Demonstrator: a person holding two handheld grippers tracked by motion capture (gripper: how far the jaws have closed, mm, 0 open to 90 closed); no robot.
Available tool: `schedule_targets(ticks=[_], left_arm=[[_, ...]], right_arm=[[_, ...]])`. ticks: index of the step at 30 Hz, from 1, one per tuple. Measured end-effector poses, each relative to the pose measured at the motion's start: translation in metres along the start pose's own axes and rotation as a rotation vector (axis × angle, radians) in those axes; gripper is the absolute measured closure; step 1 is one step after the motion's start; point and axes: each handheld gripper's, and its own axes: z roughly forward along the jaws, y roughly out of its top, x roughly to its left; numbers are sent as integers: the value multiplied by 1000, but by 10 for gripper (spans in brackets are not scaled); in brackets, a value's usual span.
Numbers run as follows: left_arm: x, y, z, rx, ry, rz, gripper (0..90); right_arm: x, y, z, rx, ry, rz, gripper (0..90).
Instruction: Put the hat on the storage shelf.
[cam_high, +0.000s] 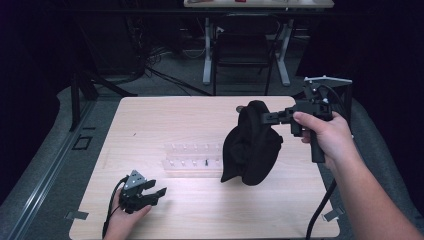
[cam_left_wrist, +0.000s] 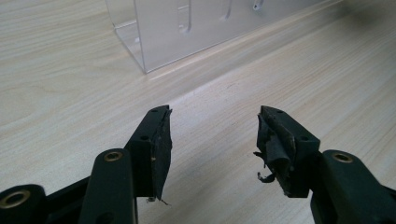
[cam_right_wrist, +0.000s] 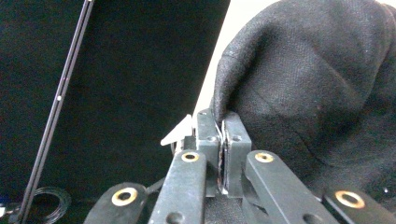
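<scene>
Hanging from the right gripper (cam_high: 266, 118) in the right half of the high view, a black cloth (cam_high: 251, 145) droops in a bunched mass, its lower end reaching down near the table (cam_high: 165, 115) surface; whether it touches the wood cannot be told. In the right gripper view the fingers (cam_right_wrist: 233, 140) are pressed together on a fold of the cloth's edge, and the fabric covers the right side of that frame. The right hand (cam_high: 325, 132) grips the handle above the table's right edge.

At the lower left of the high view, the left gripper (cam_high: 150, 192) rests low over the table near its front edge, held by the left hand (cam_high: 122, 215), which is cut off by the bottom of the frame. In the left gripper view its fingers (cam_left_wrist: 156, 144) are spread wide apart with bare wood between them; the pads look frayed.

A clear plastic rack (cam_high: 192, 160) sits at the centre of the table, its right end hidden behind the cloth. Its outline is faint against the wood, and a small dark item inside it is too small to identify. Open wood lies along the far edge and the left side of the table. Beyond the far edge, the dark floor with cables (cam_high: 160, 70) and a chair (cam_high: 242, 50) is dim.
</scene>
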Motion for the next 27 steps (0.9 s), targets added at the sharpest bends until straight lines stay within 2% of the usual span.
schedule_targets(ticks=[4, 10, 19, 27], left_arm=[[1, 0, -1, 0, 0, -2, 450], [1, 1, -1, 5, -2, 3, 450], [2, 1, -2, 1, -8, 2, 450], [2, 1, -2, -2, -9, -2, 450]], right_arm=[[2, 4, 9, -8, 8, 7, 882], [8, 13, 26, 2, 4, -8, 882], [16, 26, 50, 11, -22, -32, 882], [15, 37, 60, 4, -33, -27, 882]])
